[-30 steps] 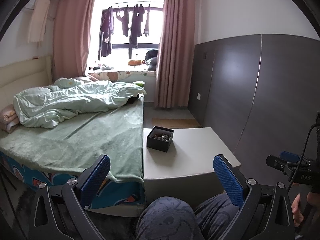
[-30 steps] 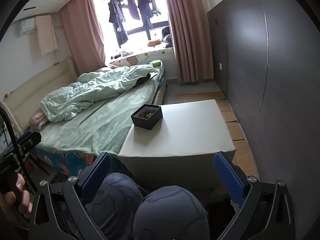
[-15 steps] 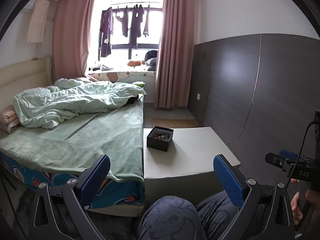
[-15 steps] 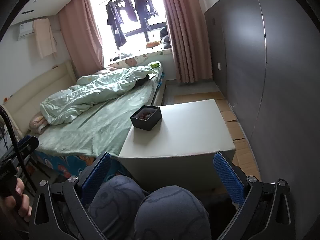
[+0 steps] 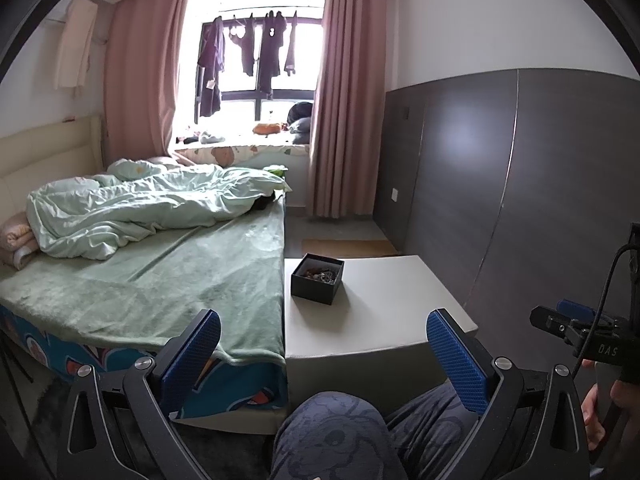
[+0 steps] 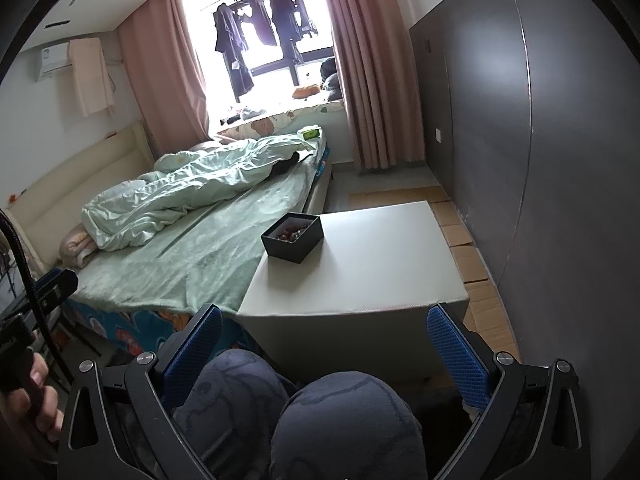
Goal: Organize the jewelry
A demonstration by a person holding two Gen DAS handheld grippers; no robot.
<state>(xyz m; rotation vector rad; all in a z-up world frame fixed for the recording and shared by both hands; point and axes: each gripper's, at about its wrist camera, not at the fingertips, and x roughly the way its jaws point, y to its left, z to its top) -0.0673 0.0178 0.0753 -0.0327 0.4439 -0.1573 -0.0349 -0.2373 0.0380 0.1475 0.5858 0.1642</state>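
A small open black box [image 5: 317, 279] full of tangled jewelry [image 5: 322, 274] sits at the near-left part of a white low table [image 5: 384, 300], beside the bed. It also shows in the right wrist view [image 6: 292, 237], with the jewelry [image 6: 291, 232] inside it. My left gripper [image 5: 324, 354] is open and empty, held well short of the table above my knees. My right gripper [image 6: 325, 344] is open and empty too, also back from the table's front edge [image 6: 352, 307]. The right gripper's body [image 5: 588, 332] shows at the far right of the left wrist view.
A bed with a green sheet [image 5: 160, 276] and a rumpled quilt [image 5: 152, 204] adjoins the table's left side. A dark grey wall panel [image 5: 500, 184] runs along the right. My knees [image 6: 320, 420] are below the grippers. Cardboard [image 6: 468, 252] lies on the floor by the wall.
Both grippers drifted slightly; the views shifted a little, with the right wrist view tilting a bit. Both stay open and the box has not moved.
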